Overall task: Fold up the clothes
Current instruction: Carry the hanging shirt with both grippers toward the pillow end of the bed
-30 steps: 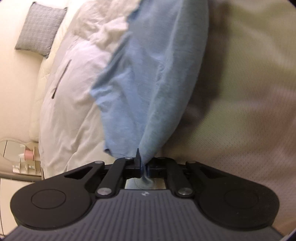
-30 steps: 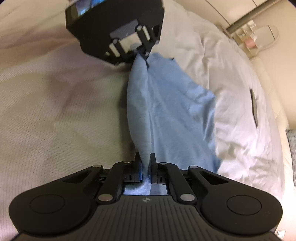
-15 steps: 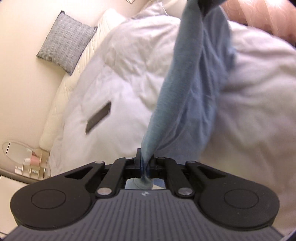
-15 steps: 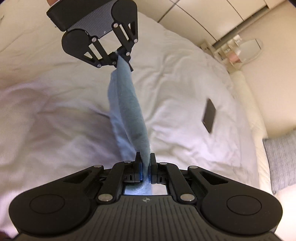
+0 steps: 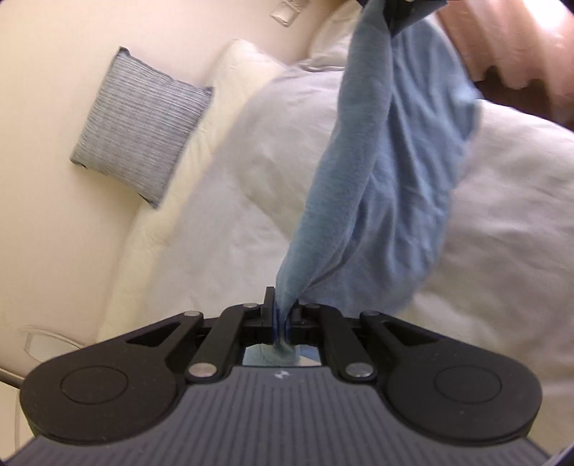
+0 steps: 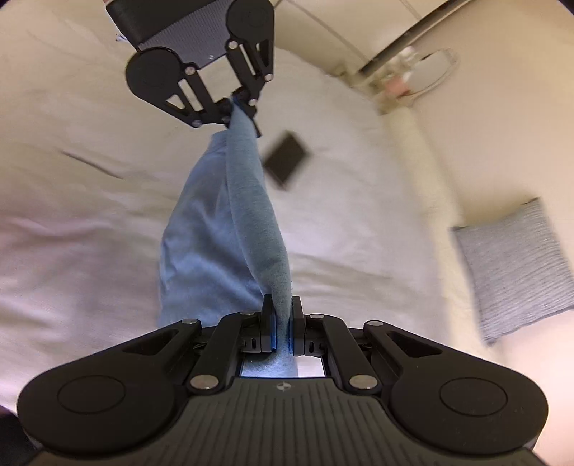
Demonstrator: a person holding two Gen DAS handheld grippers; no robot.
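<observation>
A light blue garment [image 5: 387, 172] hangs stretched between my two grippers above the white bed. My left gripper [image 5: 283, 308] is shut on one end of it; the cloth bunches between the jaws. My right gripper [image 6: 281, 312] is shut on the other end of the garment [image 6: 215, 233]. In the right wrist view the left gripper [image 6: 238, 105] shows at the top, clamped on the cloth. In the left wrist view the right gripper [image 5: 391, 18] shows at the top edge, mostly cut off. The rest of the garment sags below the taut edge.
A white duvet [image 6: 89, 179] covers the bed. A dark flat rectangular object [image 6: 287, 157] lies on it. A grey-blue striped cushion [image 5: 140, 125] leans on the cream headboard, also in the right wrist view [image 6: 516, 265]. A bedside shelf with small items [image 6: 412, 79] stands beyond the bed.
Both grippers have lifted the garment off the bed and swung round toward the headboard; the cloth now hangs free, drawn into a tighter band between them.
</observation>
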